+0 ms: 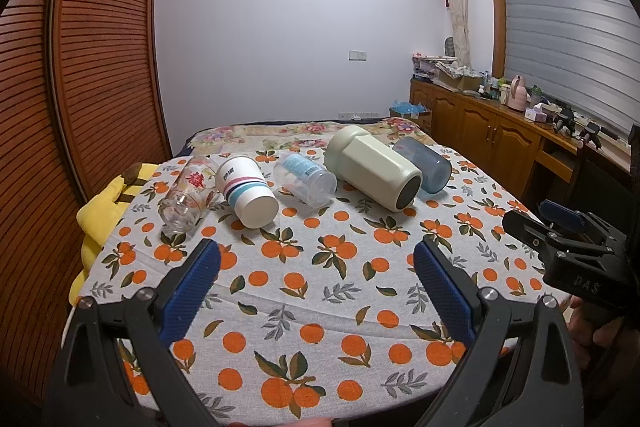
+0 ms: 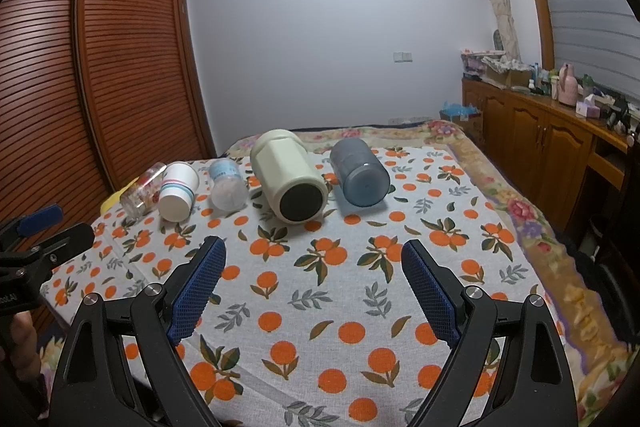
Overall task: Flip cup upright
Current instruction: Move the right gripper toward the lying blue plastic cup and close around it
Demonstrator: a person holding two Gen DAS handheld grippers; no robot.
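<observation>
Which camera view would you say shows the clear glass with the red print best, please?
The left wrist view: the clear glass lies on its side in full, base toward the camera. In the right wrist view the glass is smaller and partly hidden behind the striped paper cup.

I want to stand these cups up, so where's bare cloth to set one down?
Free: the orange-print tablecloth between both open grippers and the row of lying cups, and right of the smoky blue plastic tumbler. Crowded: clear glass, striped white paper cup and clear plastic bottle.
</observation>
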